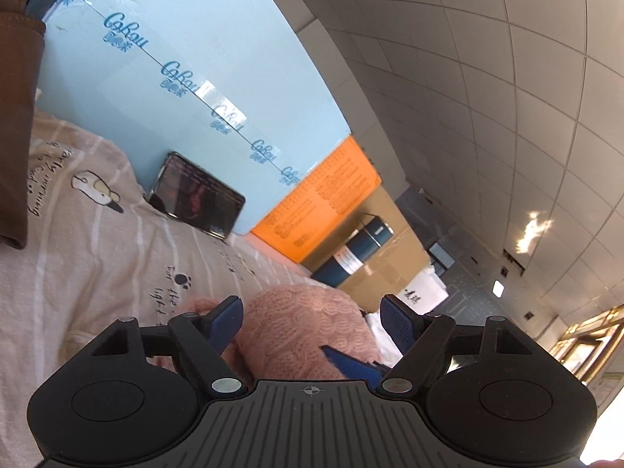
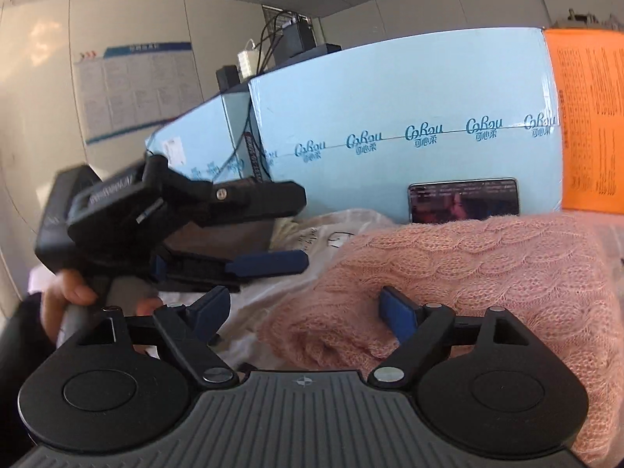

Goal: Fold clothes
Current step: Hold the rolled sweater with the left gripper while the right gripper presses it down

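A pink cable-knit sweater lies bunched in a thick folded heap on the printed pink bedsheet. My right gripper is open, its right finger resting against the sweater's near edge and its left finger over the sheet. In the left wrist view the sweater sits between and just beyond the spread fingers of my open left gripper, which grips nothing. From the right wrist view the left gripper appears at the left, held by a hand, jaws apart and pointing toward the sweater.
A light-blue printed carton stands behind the bed with a dark phone leaning on it. An orange carton is beside it. A brown garment hangs at the left. A blue flask lies against a cardboard box.
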Available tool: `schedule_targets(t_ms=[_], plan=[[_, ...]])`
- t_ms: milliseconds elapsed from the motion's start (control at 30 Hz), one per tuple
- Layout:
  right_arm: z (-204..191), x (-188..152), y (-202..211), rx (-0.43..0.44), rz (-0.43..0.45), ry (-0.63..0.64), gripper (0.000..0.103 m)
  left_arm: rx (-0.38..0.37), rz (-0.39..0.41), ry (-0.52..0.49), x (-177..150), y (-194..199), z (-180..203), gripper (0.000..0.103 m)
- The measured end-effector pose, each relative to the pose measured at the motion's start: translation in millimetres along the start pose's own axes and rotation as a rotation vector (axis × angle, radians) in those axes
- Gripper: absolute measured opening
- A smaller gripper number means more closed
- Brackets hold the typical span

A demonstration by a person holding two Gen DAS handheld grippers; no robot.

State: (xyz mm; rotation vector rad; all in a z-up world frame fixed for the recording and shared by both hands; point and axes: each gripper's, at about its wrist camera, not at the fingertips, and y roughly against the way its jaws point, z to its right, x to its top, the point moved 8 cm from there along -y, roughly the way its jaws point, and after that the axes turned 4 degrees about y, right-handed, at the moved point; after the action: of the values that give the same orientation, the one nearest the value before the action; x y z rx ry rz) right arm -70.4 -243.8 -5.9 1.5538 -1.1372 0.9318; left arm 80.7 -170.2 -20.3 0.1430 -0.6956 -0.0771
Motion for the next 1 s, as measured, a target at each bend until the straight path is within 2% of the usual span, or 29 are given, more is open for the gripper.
schedule_targets(t_ms=[33,100,133,233,333,467,567,667,700,733,767,800,900,1000], plan=[[2.0,5.4,12.0,0.048,0.025,-0.022,0.089,-0.006,-0.014,0.007,-2.5,-2.5,0.7,0.079],[12.6,15.3,38.1,0.063,0.114,-0.06,0.099,-0.019,-0.042,0.021,-7.4,-7.4,2.1,0.079],[18.2,20.2,51.3,0.068,0.159,-0.079,0.101,-0.026,-0.056,0.028,-9.8,-9.9,2.8,0.079],[52.9,23.8,73.3,-0.021,0.244,-0.188,0.103,0.002,-0.08,0.097,-13.6,-18.1,-6.3,0.079],[91.8,16.8,72.6,-0.128,0.254,-0.333,0.103,0.042,-0.09,0.114,-18.0,-24.5,-8.9,0.079],[118.6,6.9,73.2,-0.204,0.253,-0.454,0.103,0.093,-0.101,0.076,-28.8,-33.5,0.7,0.079],[122.9,2.2,73.4,-0.229,0.259,-0.472,0.103,0.162,-0.098,0.051,-35.6,-39.2,6.9,0.079],[121.1,-0.6,72.1,-0.208,0.254,-0.478,0.103,0.169,-0.09,0.034,-39.0,-44.2,15.2,0.078],[120.0,-1.3,71.7,-0.199,0.253,-0.481,0.103,0.186,-0.084,0.004,-39.8,-46.1,17.1,0.075],[119.1,-1.4,71.4,-0.197,0.252,-0.481,0.103,0.205,-0.079,-0.048,-41.4,-48.0,19.5,0.065],[118.2,-1.4,71.1,-0.195,0.251,-0.479,0.103,0.221,-0.074,-0.104,-43.2,-49.8,22.4,0.032],[117.4,-0.9,71.6,-0.197,0.255,-0.476,0.103,0.232,-0.076,-0.153,-45.1,-51.2,25.1,0.026],[115.5,0.9,74.4,-0.195,0.276,-0.471,0.103,0.188,-0.041,-0.232,-44.9,-48.7,37.6,0.021],[116.4,3.0,79.8,-0.185,0.313,-0.482,0.103,0.116,0.044,-0.232,-29.2,-31.4,47.7,0.021]])
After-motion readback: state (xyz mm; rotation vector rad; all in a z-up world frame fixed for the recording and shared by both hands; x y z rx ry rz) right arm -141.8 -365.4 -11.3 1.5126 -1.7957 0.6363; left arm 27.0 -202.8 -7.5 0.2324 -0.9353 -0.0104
